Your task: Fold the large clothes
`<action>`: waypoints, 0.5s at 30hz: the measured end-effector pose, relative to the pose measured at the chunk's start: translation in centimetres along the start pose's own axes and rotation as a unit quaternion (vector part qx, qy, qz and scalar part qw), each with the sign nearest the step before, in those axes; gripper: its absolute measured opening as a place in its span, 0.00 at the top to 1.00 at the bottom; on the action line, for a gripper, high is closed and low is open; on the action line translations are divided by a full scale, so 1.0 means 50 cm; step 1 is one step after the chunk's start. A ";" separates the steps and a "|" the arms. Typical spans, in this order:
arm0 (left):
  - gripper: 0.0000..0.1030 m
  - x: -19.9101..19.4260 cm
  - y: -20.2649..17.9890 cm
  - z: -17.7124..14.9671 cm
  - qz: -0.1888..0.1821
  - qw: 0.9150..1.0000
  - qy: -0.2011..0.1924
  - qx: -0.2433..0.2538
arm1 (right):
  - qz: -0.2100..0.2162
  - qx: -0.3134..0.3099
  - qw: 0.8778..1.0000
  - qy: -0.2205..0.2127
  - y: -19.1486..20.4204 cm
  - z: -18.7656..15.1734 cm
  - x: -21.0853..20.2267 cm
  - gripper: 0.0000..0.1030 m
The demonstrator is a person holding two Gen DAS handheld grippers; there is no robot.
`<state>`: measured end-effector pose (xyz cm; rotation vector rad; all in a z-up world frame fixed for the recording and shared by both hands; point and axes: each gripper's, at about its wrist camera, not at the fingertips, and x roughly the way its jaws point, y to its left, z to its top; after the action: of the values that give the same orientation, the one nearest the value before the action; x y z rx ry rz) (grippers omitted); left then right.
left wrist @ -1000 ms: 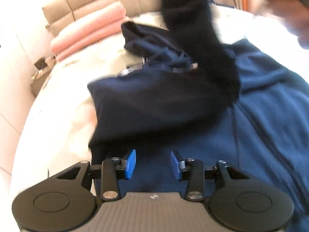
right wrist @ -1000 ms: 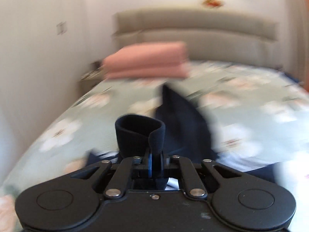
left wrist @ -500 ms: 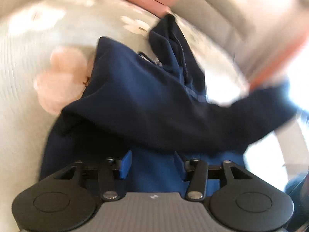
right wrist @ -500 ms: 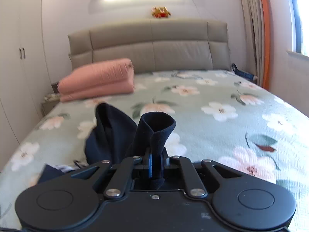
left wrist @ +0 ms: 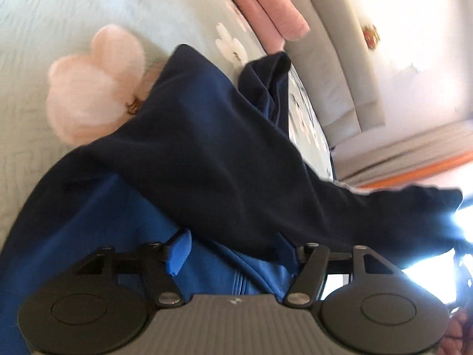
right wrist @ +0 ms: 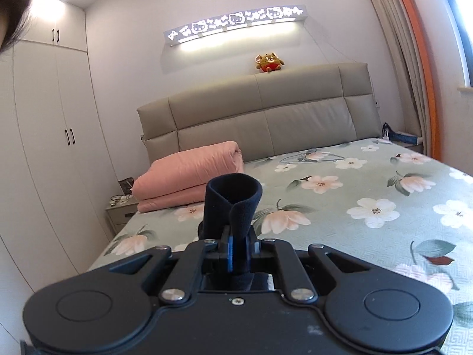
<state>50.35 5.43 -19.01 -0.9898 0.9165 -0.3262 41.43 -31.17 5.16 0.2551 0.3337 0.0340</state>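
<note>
A large dark blue garment [left wrist: 189,153] lies spread on the flowered bed [left wrist: 44,68]. One of its sleeves [left wrist: 384,216] is pulled taut towards the right of the left wrist view. My left gripper [left wrist: 233,254] hovers low over the brighter blue part of the cloth. Its jaws are opening, cloth lies under and between them, and the pads do not press on it. The right pad is partly hidden behind a dark fold. My right gripper [right wrist: 238,251] is shut on the sleeve's cuff [right wrist: 233,204], which stands up as a dark loop above the fingers, raised over the bed [right wrist: 369,201].
A folded pink quilt [right wrist: 189,177] lies by the grey headboard [right wrist: 266,118], which has a plush toy [right wrist: 269,62] on top. A wire hanger [right wrist: 310,156] rests on the bed. A white wardrobe [right wrist: 50,148] and nightstand [right wrist: 121,210] stand left, curtains [right wrist: 414,59] right.
The left view has rolled strongly and its jaws have spread wider over the cloth. The right gripper has risen with the cuff still clamped, so the garment's body has dropped out of its view.
</note>
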 end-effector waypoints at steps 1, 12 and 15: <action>0.36 0.006 0.008 0.006 -0.002 1.000 -0.009 -0.015 | -0.003 -0.001 1.000 0.000 0.002 0.001 0.000 0.91; 0.54 0.036 0.040 0.072 -0.033 0.994 -0.068 -0.078 | -0.012 -0.010 1.000 -0.018 0.011 0.012 0.006 0.91; 0.65 -0.019 0.041 0.114 -0.022 0.985 -0.154 -0.076 | -0.010 -0.006 1.000 -0.005 0.003 -0.010 0.022 0.91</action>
<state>53.97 10.40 -18.94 -1.1654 0.6452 -0.1350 42.29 -30.81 4.37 0.2403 0.3260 0.0142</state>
